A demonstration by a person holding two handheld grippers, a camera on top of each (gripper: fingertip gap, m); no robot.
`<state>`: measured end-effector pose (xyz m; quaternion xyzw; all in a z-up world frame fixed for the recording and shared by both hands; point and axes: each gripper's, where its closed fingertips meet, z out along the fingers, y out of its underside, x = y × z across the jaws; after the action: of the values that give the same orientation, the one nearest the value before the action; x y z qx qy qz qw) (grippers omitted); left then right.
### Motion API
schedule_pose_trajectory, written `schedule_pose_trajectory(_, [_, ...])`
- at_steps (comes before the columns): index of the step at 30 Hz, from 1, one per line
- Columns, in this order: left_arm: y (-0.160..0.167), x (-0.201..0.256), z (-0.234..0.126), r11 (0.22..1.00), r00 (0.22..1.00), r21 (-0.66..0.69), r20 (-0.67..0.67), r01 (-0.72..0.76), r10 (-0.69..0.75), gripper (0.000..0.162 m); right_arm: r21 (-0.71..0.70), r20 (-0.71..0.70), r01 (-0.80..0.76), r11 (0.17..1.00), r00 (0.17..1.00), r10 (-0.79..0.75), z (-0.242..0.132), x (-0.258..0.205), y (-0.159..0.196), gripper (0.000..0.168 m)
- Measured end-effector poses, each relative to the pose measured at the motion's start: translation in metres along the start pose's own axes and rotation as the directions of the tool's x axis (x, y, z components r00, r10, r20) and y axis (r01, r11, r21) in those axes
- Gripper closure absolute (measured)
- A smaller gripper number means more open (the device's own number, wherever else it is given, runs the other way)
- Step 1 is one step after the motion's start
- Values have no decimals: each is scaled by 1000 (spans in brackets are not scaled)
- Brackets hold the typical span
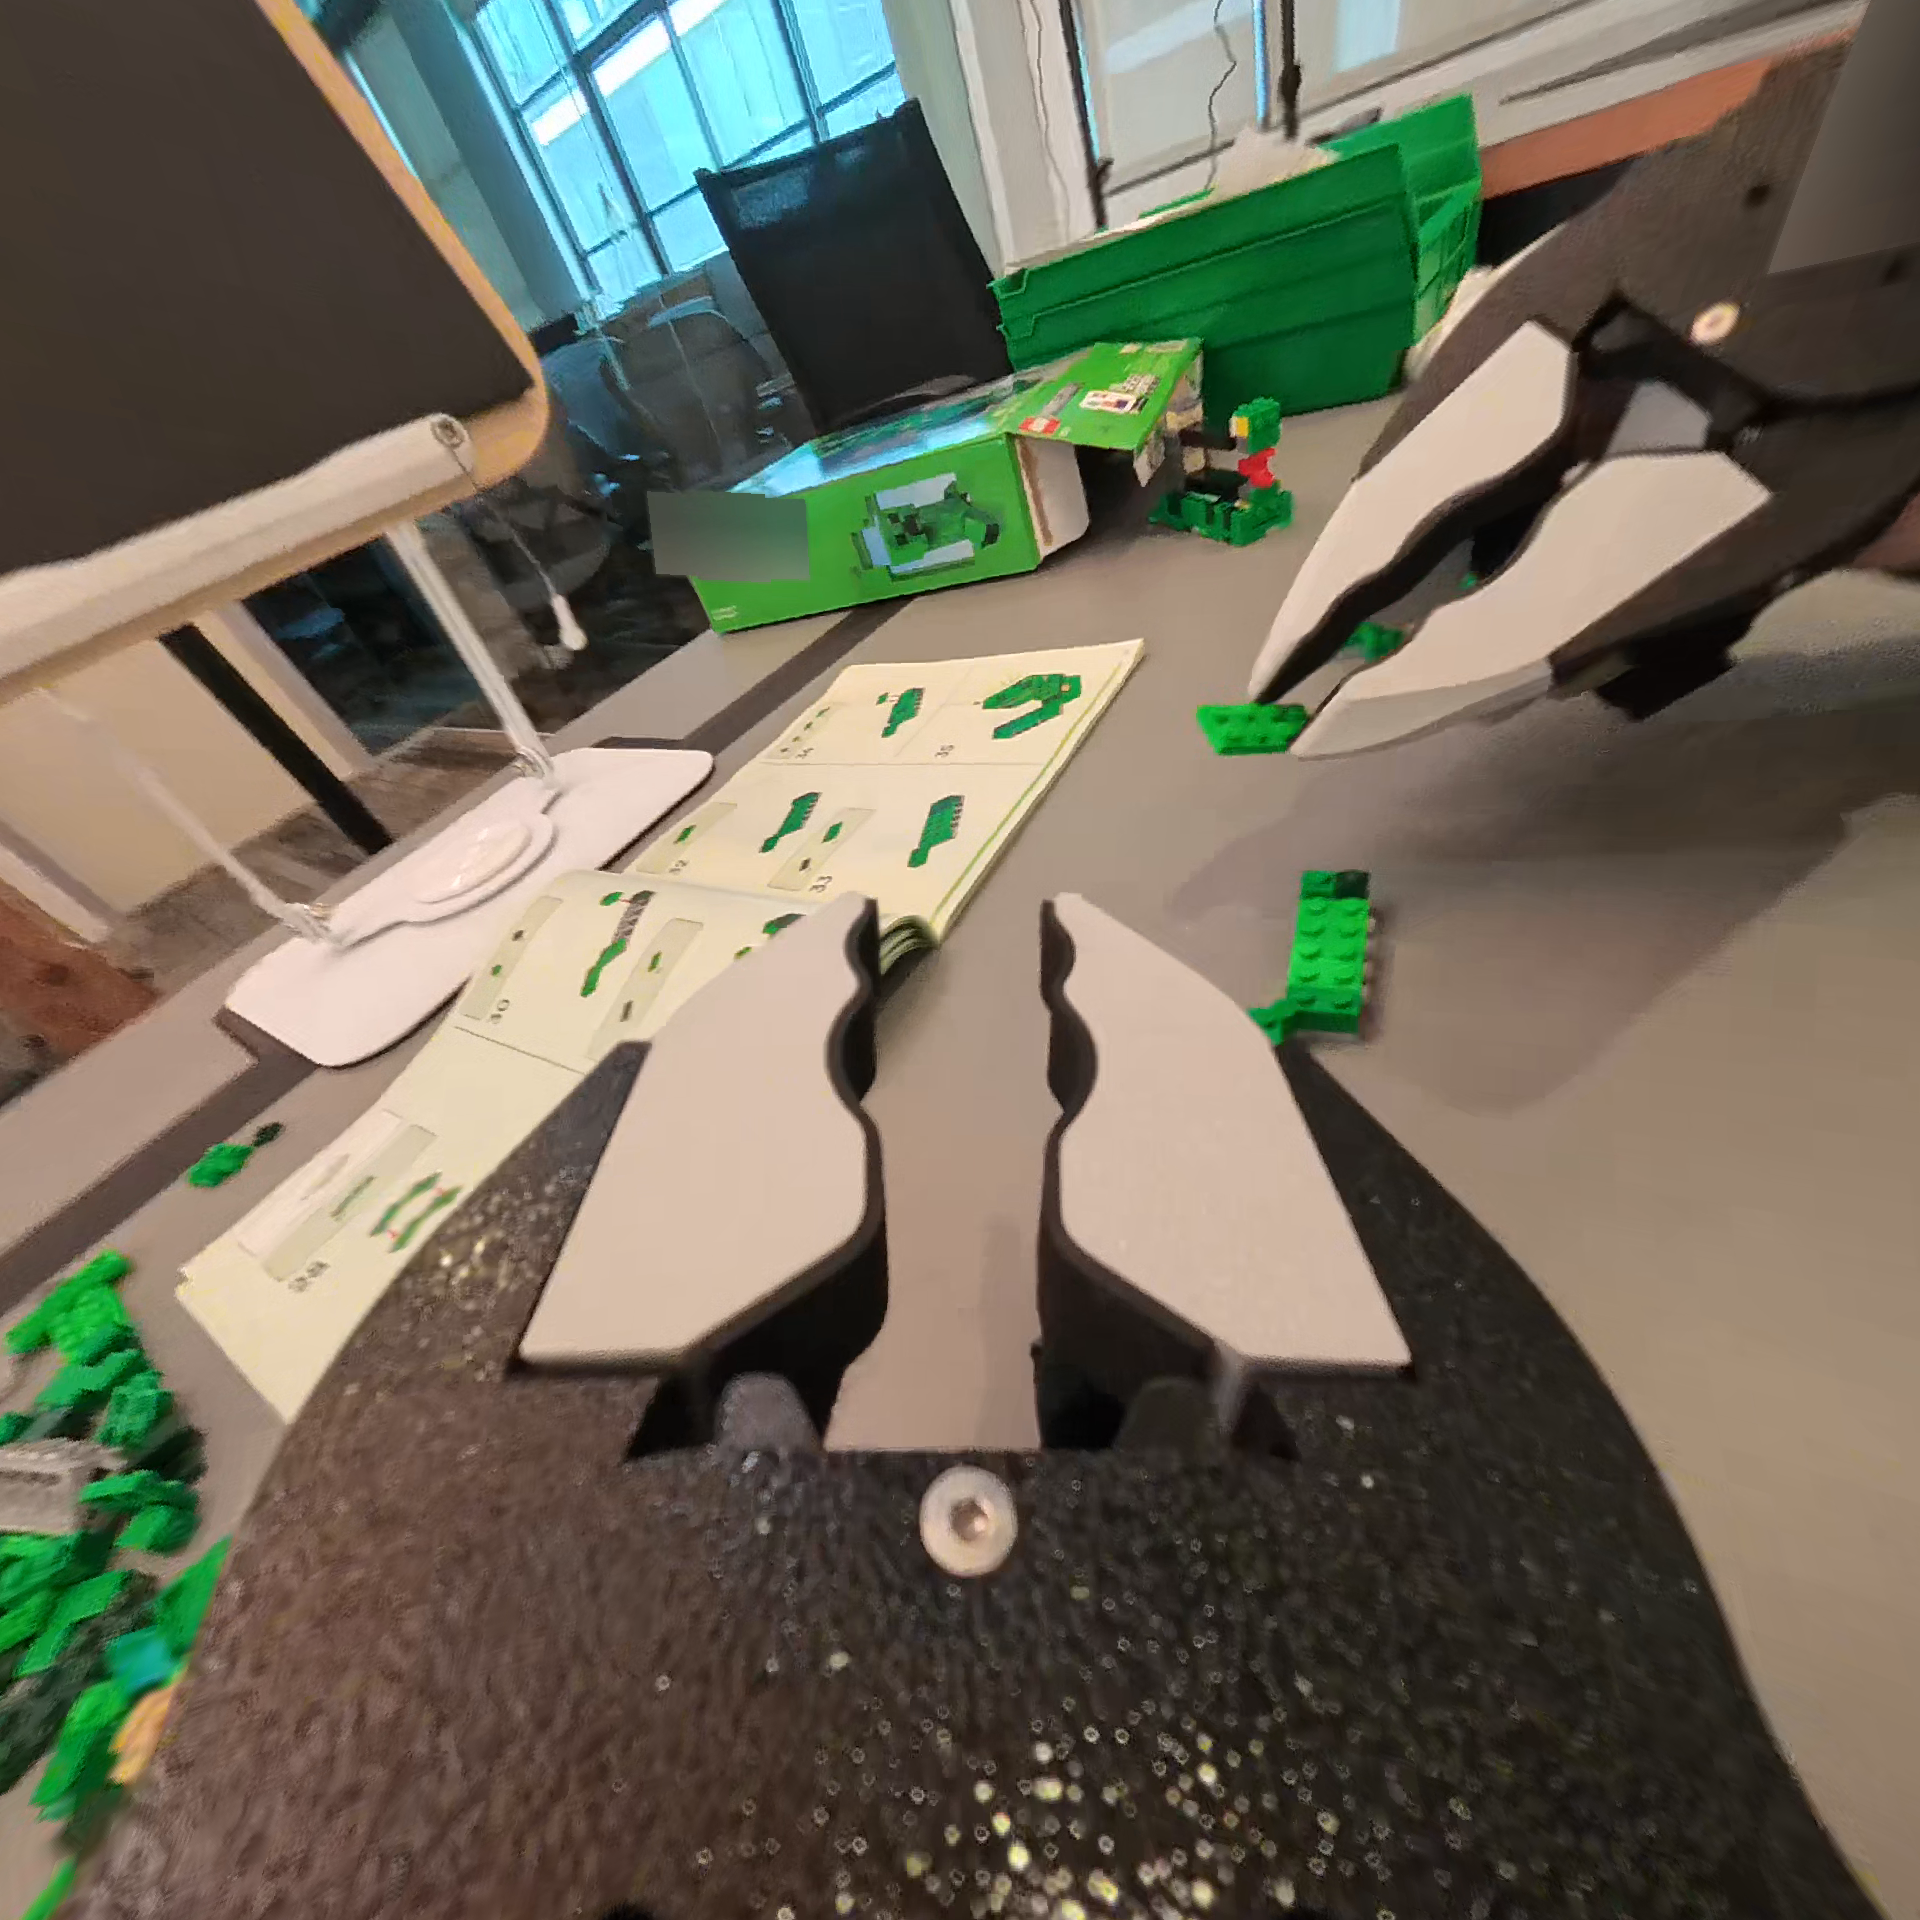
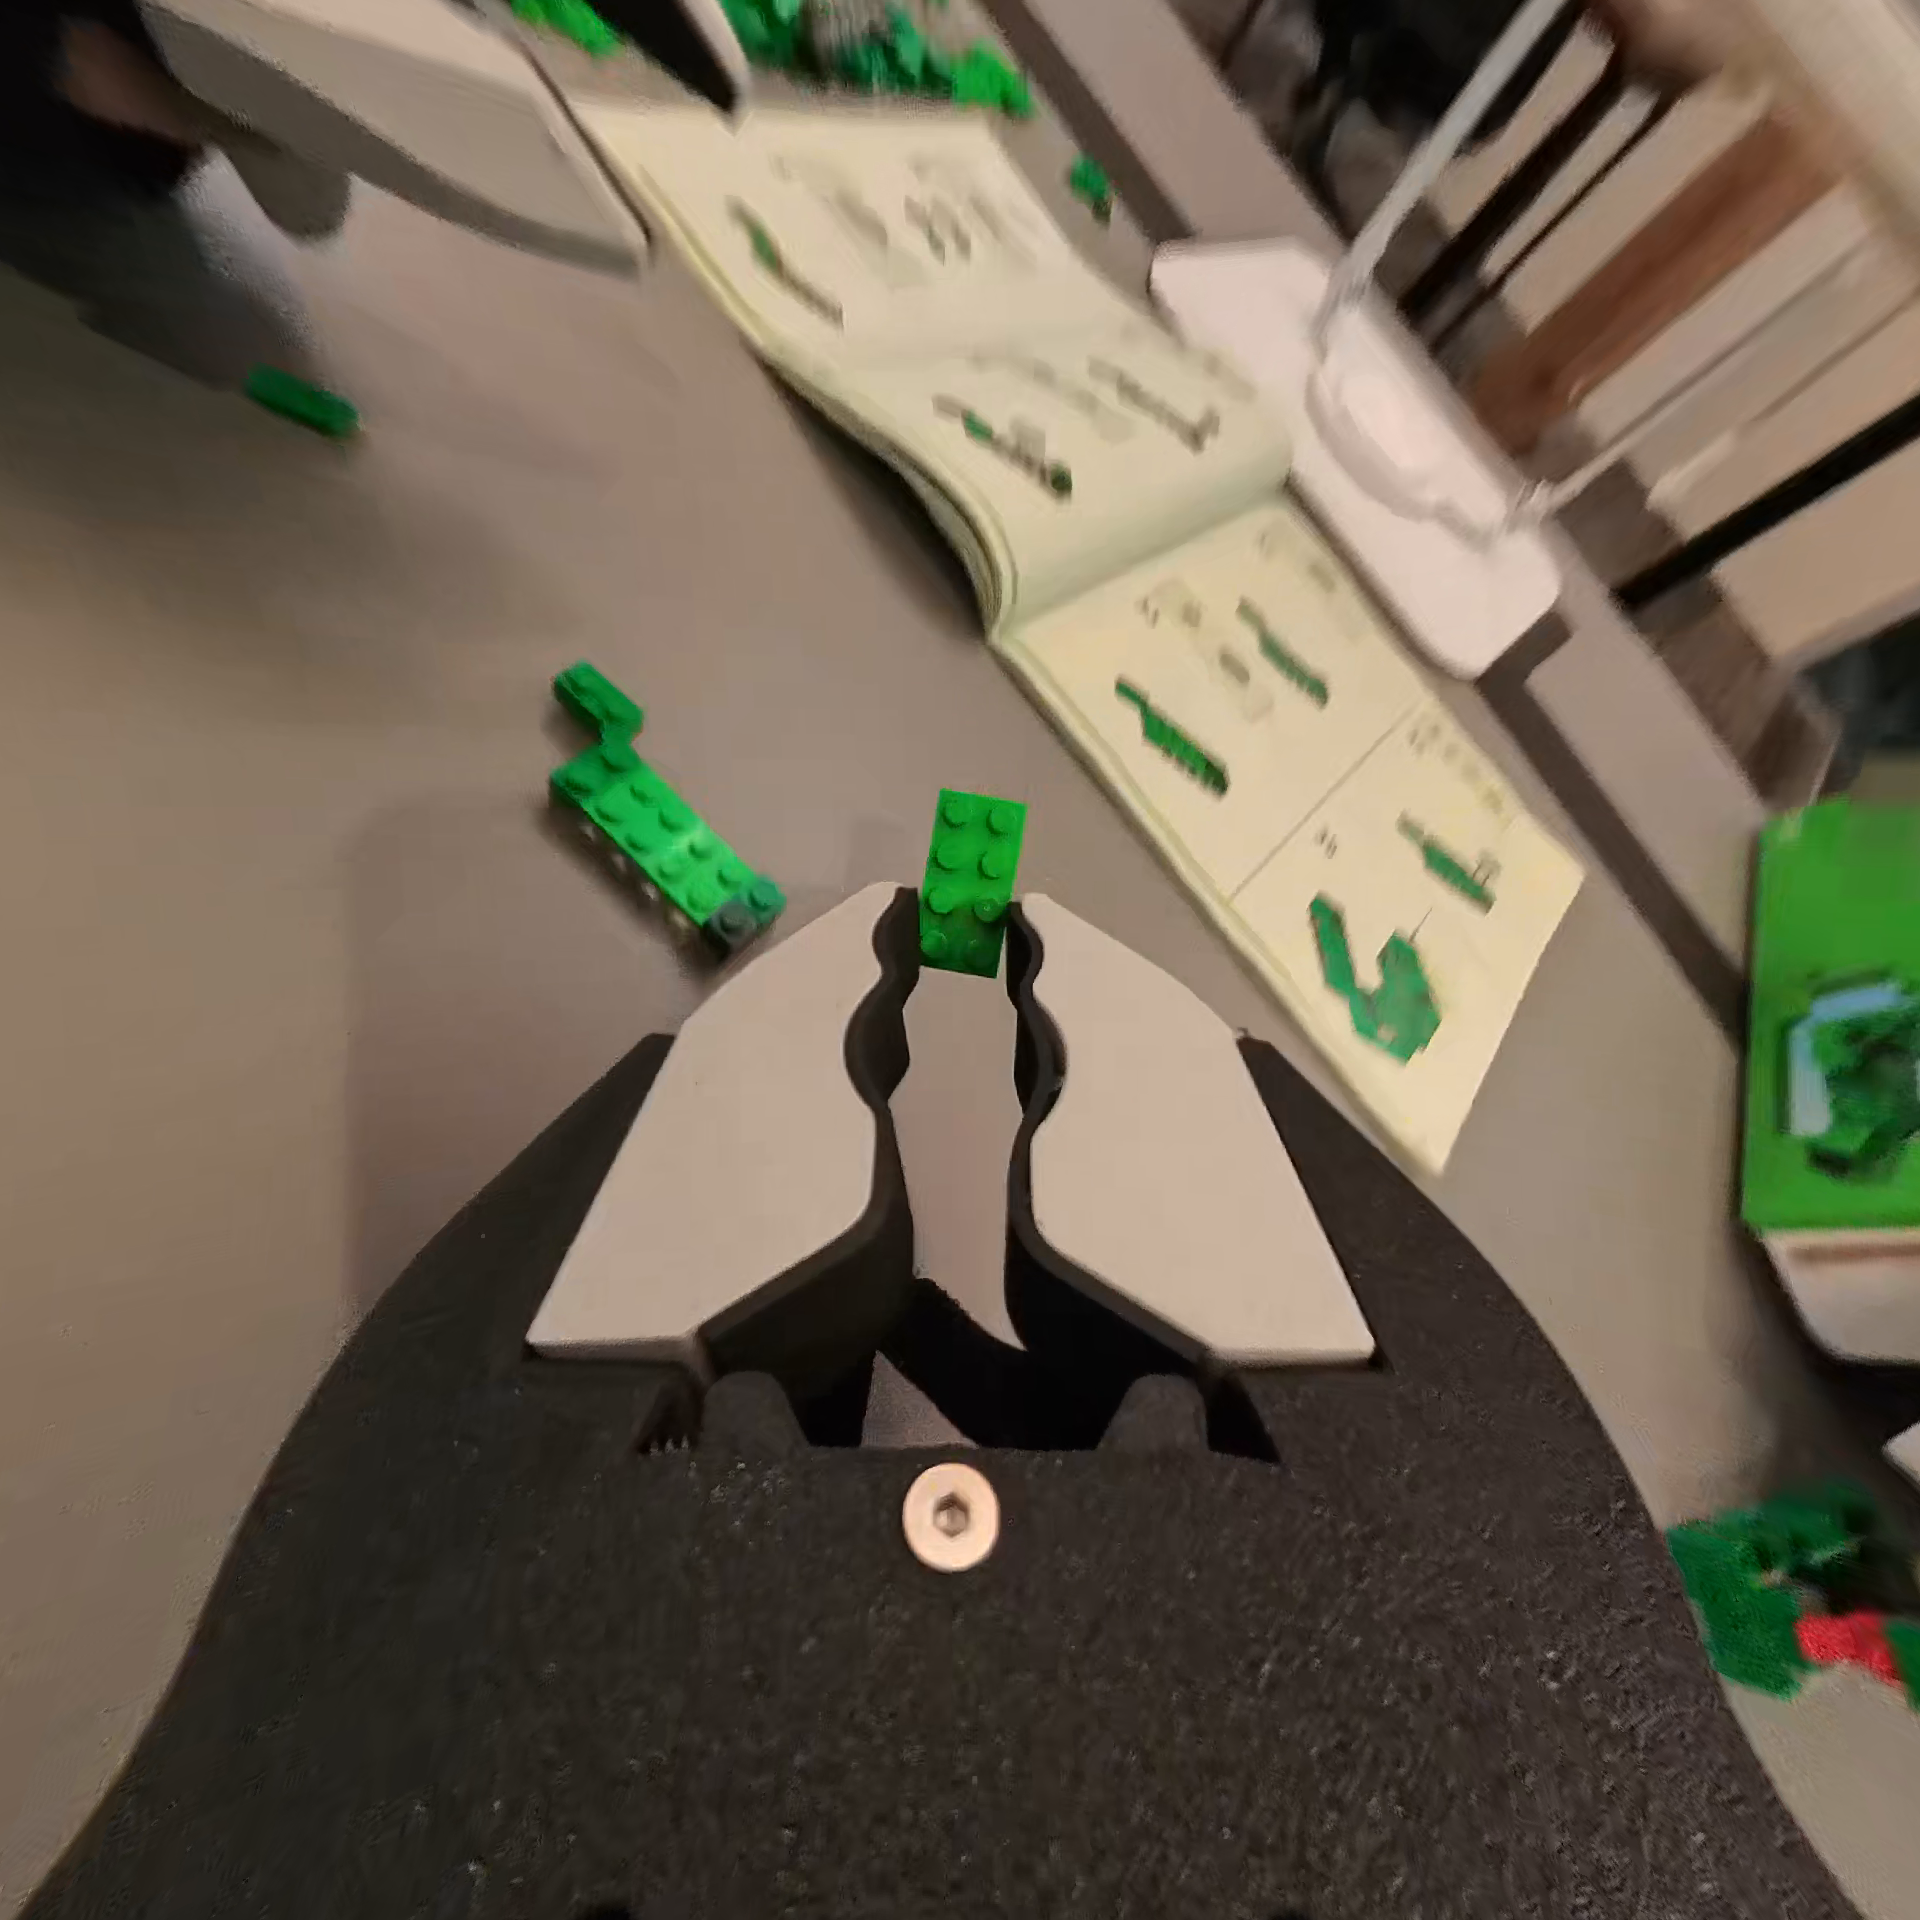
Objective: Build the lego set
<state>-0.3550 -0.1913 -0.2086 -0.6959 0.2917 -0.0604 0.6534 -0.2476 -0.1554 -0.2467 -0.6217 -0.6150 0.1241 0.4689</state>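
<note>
My right gripper (image 2: 961,914) is shut on a flat green plate (image 2: 968,878), holding it by one end just above the grey table; it also shows in the left wrist view (image 1: 1294,717) with the plate (image 1: 1247,725) at its tips. A green partial assembly (image 2: 665,821) lies left of it, and shows in the left wrist view (image 1: 1325,961). My left gripper (image 1: 956,920) is open and empty, hovering over the table beside the open instruction booklet (image 1: 883,790).
A pile of loose green bricks (image 1: 83,1455) lies at the near left. A green set box (image 1: 894,520), a small built figure (image 1: 1236,478) and green bins (image 1: 1247,270) stand at the back. A white lamp base (image 1: 468,894) sits left of the booklet.
</note>
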Motion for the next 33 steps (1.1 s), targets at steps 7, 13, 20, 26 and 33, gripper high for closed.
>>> schedule_pose_trajectory(7, [4, 7, 4, 984, 984, -40, 39, -172, 173, 145, -161, 93, -109, 981, 988, 125, 10, -8, 31, 153])
schedule_pose_trajectory(13, [6, 11, 5, 984, 985, -48, 16, -174, 175, 146, -175, 106, -119, 977, 985, 139, 11, -9, 35, 153])
schedule_pose_trajectory(20, [8, 11, 7, 985, 987, -59, 8, -160, 161, 150, -151, 103, -141, 978, 982, 157, 10, -9, 33, 152])
schedule_pose_trajectory(26, [10, 11, 8, 982, 985, -72, 16, -173, 174, 152, -115, 61, -138, 984, 987, 146, 9, -4, 29, 143])
schedule_pose_trajectory(33, [9, 9, 7, 985, 987, -64, 21, -160, 162, 153, 277, 92, -120, 953, 991, 98, -6, -22, -28, 145])
